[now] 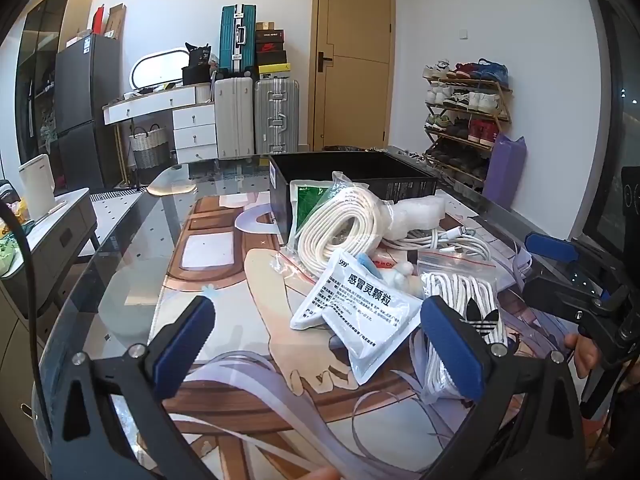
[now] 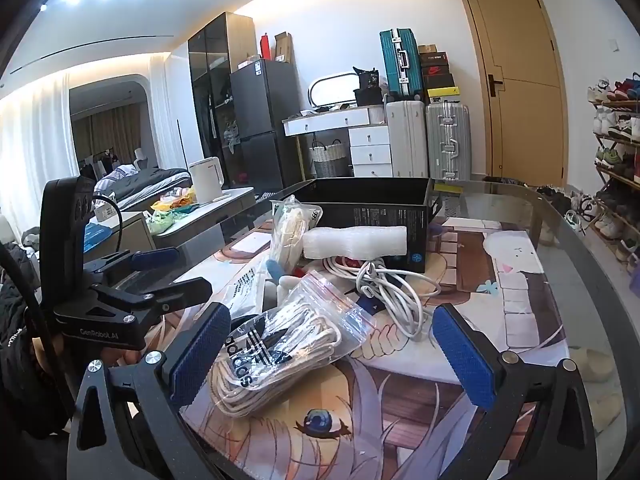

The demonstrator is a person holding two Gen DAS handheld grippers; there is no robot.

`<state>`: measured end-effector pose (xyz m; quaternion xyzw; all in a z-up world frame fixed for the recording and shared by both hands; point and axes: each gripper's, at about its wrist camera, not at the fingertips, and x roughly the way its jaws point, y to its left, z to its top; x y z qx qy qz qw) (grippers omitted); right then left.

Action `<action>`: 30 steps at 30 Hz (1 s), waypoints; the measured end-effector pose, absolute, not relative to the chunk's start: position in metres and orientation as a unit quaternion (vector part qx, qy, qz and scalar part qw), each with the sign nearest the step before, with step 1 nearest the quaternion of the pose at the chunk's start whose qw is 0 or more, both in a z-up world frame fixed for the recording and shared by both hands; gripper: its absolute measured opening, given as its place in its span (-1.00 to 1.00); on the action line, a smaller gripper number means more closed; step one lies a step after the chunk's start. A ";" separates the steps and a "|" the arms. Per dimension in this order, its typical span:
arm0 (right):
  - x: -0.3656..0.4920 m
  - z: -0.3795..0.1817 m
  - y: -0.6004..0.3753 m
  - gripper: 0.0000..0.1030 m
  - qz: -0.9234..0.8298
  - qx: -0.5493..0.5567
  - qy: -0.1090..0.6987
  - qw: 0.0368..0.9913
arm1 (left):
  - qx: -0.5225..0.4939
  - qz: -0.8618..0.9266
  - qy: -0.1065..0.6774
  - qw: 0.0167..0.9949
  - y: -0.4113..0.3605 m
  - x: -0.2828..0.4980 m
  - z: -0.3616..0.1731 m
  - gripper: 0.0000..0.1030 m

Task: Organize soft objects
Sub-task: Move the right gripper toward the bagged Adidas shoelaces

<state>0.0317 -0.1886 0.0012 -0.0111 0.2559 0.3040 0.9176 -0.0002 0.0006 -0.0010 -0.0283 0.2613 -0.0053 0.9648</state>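
Note:
A pile of soft items lies on the printed mat in front of an open black box [image 1: 352, 176] [image 2: 372, 204]. It holds a white medicine pouch [image 1: 360, 316], a bagged coil of white rope [image 1: 340, 224] [image 2: 288, 224], a zip bag of Adidas laces [image 1: 460, 304] [image 2: 276, 344], a white cable [image 1: 452, 240] [image 2: 384, 284] and a bubble-wrap roll [image 1: 416, 212] [image 2: 356, 242]. My left gripper [image 1: 320, 344] is open, just short of the pouch. My right gripper [image 2: 332, 352] is open, with the Adidas bag between its fingers, untouched. Each gripper shows in the other's view, the right one [image 1: 580, 280] and the left one [image 2: 152, 276].
The glass table [image 1: 120, 240] carries an anime-print mat [image 2: 500, 320]. A side table with a white kettle [image 2: 208, 180] stands to the left. Suitcases [image 1: 256, 116], a desk, a door and a shoe rack [image 1: 464, 120] line the far walls.

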 end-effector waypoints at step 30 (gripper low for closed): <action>0.029 -0.002 -0.182 0.99 0.303 -0.024 0.254 0.918 | -0.027 -0.006 0.261 0.965 0.000 0.000 -0.002 1.00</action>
